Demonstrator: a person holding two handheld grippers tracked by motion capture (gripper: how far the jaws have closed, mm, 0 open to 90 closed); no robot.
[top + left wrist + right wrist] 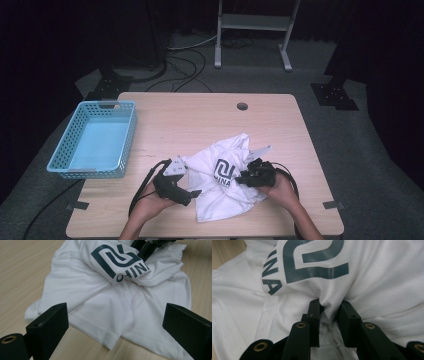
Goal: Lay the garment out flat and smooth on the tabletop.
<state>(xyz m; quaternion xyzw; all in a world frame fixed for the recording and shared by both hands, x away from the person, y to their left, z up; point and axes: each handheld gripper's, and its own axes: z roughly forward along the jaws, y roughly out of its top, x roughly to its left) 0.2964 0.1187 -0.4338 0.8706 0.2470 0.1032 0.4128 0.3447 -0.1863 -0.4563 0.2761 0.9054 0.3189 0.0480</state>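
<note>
— Dark floor and black curtains ring a pale wooden worktop (200, 117). What lies on it?

— A crumpled white T-shirt (225, 180) with a dark printed logo (224, 171), lying at the near middle of the worktop, bunched up and partly folded over itself. One hem edge reaches toward the near edge of the worktop.

— Who has hold of the shirt?

— The right claw (329, 311) does. In the right gripper view its two black jaws stand close together with a fold of white cloth pinched between them, just below the printed logo (312, 262). From above, the right claw (250, 175) sits on the shirt's right side, with the person's hand behind it.

— And the left claw?

— The left claw (192, 192) is released. In the left gripper view its jaws stand wide apart, with the T-shirt (120, 305) lying between and beyond them, not touched by either jaw. It hovers just at the shirt's left edge, near the hem.

— Does the left gripper view show the other claw?

— Yes, the right claw (145, 250) appears at the far side of the shirt, black against the cloth beside the logo (117, 261).

— Anything else beside the shirt?

— A light blue perforated basket (75, 150) stands well to the left of the shirt, at the worktop's left edge. A round cable hole (242, 106) sits beyond the shirt, near the far edge.
</note>
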